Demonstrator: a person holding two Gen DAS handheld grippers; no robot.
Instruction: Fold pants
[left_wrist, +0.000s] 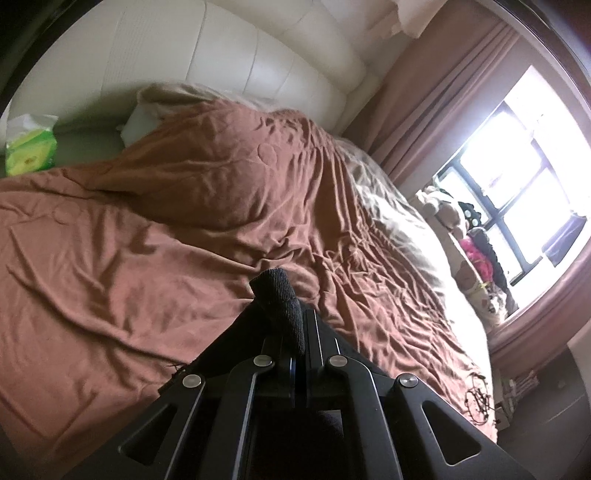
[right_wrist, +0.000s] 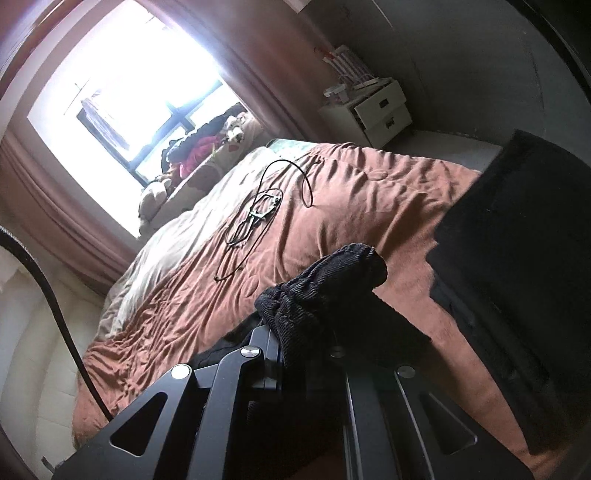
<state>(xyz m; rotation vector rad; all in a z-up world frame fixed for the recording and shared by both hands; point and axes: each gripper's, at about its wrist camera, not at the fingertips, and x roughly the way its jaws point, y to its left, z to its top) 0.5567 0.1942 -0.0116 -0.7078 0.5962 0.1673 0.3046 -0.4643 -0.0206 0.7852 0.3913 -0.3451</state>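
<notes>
While the left gripper (left_wrist: 286, 317) clamps one black fold of the pants (right_wrist: 517, 258) and the right gripper (right_wrist: 306, 328) clamps another bunch above the brown bedspread (left_wrist: 147, 240), folding appears under way; laying flat remains

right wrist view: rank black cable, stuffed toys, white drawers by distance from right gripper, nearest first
From the right gripper, shut on the pants:
1. Black cable, coiled mid-bed on the brown cover.
2. Stuffed toys, on the window ledge past the bed's far left edge.
3. White drawers, against the far wall, upper right.
</notes>
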